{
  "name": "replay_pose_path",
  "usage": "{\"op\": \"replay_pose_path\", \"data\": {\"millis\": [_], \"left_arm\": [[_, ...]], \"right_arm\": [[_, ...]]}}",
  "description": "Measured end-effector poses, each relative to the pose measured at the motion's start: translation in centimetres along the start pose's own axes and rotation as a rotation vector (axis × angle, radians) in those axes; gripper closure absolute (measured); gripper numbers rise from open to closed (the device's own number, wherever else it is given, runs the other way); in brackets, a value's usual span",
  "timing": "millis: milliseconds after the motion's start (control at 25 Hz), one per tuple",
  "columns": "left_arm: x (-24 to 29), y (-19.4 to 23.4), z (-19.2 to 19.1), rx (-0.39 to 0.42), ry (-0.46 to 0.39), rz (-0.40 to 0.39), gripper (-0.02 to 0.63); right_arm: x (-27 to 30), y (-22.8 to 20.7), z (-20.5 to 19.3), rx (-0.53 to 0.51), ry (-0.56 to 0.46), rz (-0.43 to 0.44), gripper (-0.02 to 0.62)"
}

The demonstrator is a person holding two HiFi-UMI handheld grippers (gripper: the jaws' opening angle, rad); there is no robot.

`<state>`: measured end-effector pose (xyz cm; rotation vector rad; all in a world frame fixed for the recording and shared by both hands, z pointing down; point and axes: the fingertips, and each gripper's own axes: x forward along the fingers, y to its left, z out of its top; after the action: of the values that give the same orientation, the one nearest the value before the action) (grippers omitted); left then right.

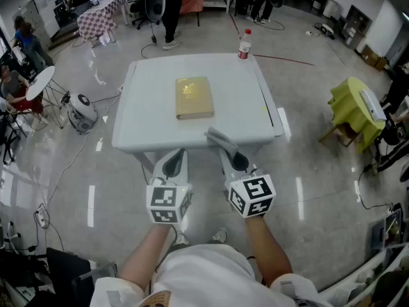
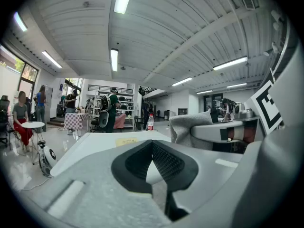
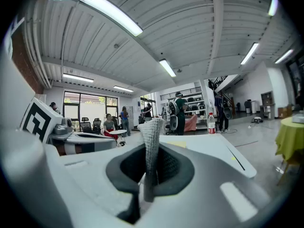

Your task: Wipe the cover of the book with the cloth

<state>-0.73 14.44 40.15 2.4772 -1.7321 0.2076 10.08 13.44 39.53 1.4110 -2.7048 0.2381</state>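
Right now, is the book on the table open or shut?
Shut: the book lies flat with only its tan cover showing.

Overhead, two low — shared table point(image 1: 153, 107)

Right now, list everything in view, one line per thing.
table: one, white, ahead of the person
book: one, tan, flat at the table's middle
bottle: one, clear with red cap, table's far edge
cloth: one, grey, clamped in the right gripper
covered stand: one, yellow drape, on the floor to the right
people: several, far background
left gripper: one, white, shut, empty, before the table's near edge
right gripper: one, white, shut on the cloth
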Motion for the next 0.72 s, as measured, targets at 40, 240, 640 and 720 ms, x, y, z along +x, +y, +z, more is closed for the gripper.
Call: {"op": "replay_pose_path", "data": {"millis": [40, 240, 640, 720], "left_arm": [[-0.1, 0.0, -0.1, -0.003, 0.009, -0.001, 0.600], [0.5, -0.5, 0.1, 0.002, 0.000, 0.010, 0.600], [3.0, -1.8, -0.5, 0.012, 0.022, 0.067, 0.600], [3.5, -2.2, -0.4, 0.025, 0.022, 0.075, 0.600]], "right_arm": [[0.0, 0.1, 0.0, -0.003, -0.001, 0.001, 0.586], [-0.4, -0.9, 0.0, 0.000, -0.005, 0.007, 0.586], [-1.3, -5.7, -0.6, 0.015, -0.001, 0.040, 0.586], [-1.2, -6.3, -0.8, 0.008, 0.006, 0.049, 0.586]]}}
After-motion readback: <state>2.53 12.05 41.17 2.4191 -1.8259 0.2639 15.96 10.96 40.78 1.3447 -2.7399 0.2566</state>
